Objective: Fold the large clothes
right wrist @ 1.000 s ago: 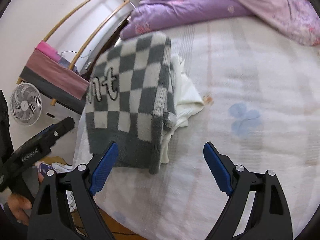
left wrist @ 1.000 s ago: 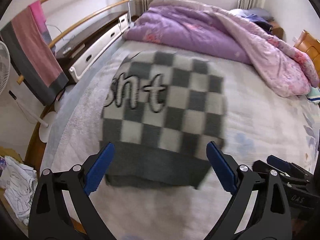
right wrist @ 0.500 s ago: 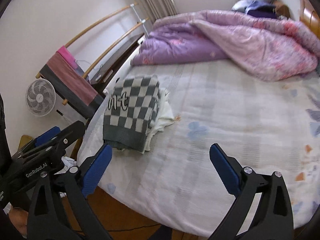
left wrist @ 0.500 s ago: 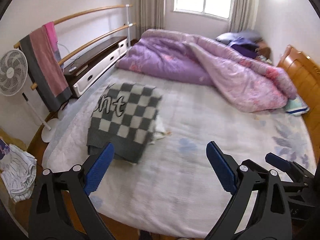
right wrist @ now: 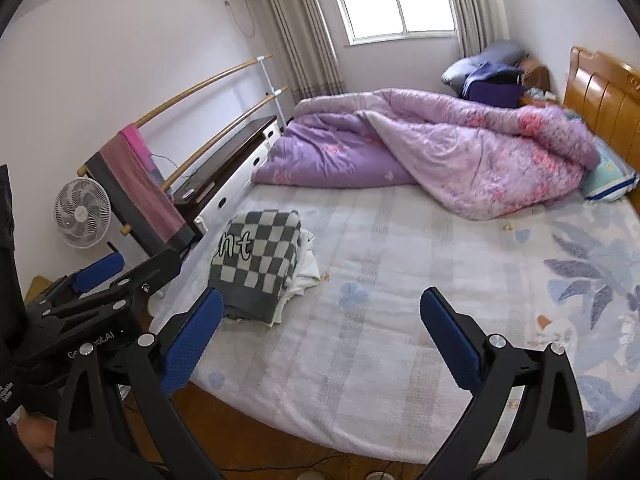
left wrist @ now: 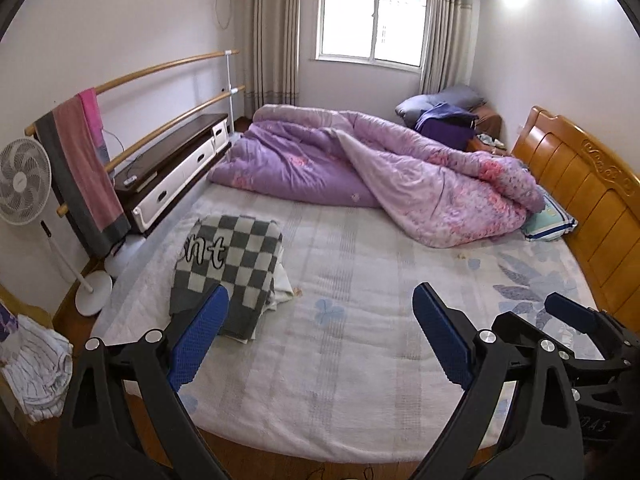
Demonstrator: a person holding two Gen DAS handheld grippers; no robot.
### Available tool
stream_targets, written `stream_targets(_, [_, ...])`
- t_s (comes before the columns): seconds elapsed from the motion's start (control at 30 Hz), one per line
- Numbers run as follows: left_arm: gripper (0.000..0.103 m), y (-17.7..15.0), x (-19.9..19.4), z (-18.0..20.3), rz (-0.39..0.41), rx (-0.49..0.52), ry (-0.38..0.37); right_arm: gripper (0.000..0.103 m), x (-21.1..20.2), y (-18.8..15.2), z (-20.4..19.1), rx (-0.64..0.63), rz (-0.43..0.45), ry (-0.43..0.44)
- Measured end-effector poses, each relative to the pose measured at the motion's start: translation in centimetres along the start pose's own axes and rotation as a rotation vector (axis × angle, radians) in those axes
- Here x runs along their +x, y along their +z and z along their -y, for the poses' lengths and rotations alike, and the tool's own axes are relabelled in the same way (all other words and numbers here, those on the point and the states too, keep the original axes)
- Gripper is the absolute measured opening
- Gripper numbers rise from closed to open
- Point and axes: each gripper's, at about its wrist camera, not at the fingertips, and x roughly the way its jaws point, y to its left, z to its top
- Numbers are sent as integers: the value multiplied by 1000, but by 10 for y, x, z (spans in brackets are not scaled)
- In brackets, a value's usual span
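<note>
A folded grey-and-white checked sweater (left wrist: 228, 264) (right wrist: 258, 258) lies near the bed's left edge, on top of a folded white garment (left wrist: 282, 284) (right wrist: 306, 268). My left gripper (left wrist: 320, 328) hangs open above the foot of the bed, well back from the pile, with nothing between its blue pads. My right gripper (right wrist: 322, 330) is also open and empty, high over the bed's near edge. The left gripper (right wrist: 100, 276) shows at the left of the right wrist view, and the right gripper (left wrist: 576, 320) at the right of the left wrist view.
The bed (left wrist: 360, 360) has a pale floral sheet. A purple quilt (left wrist: 360, 168) is heaped at its far side, against a wooden headboard (left wrist: 580, 200). A towel rail (left wrist: 80, 152), a fan (left wrist: 24, 184) and a low cabinet (left wrist: 176, 168) stand on the left. Striped cloth (left wrist: 36, 368) lies on the floor.
Both grippers have pulled back and up from the checked sweater, which now looks small and far off. The whole bed and room have come into view. The sweater stays folded on the pile.
</note>
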Motion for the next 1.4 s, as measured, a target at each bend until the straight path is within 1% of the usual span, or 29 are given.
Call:
stream_targets(0.13, [94,8,-27,-10,39,19,-22,95,-27,4,-25,-15,54,-52])
stream_targets(0.23, [94,12,-51,-25,77,35,-25,95,-47,4,-45,-13,92,-86])
stream_targets(0.3, [94,14,-64,-34,86,53,-42,95,-61,2,-63,-6,121,-117])
stream_targets(0.43, [94,16,-96,-55,127,78,-68,95,-86,-3,-92,1,159,-150])
stream_targets(0.5, [94,17,-109,-64,133,82,-80,95,-99,-6,-107,-5,174,-172])
stream_targets(0.67, [94,17,-138,-80,139,97,-118,95,-126,-14,-131,2,195,-217])
stream_targets(0.73, [94,18,-150,-86,148,106,-131,95,-135,-15,-138,11,195,-216])
stream_targets(0.83, [94,19,-166,-92,178,120,-128,95,-148,-15,-150,3,211,-226])
stream_targets(0.93, [95,20,-180,-94,197,141,-90,95,-159,-11,-158,5,230,-221])
stream_targets(1.0, [96,20,-186,-96,208,145,-79,95,-165,-10,-165,4,242,-227])
stream_targets(1.17, [96,23,-201,-106,236,137,-86,95,-178,-9,-181,-18,268,-232])
stream_targets(1.4, [96,29,-212,-114,260,131,-88,95,-187,-7,-195,-32,293,-239])
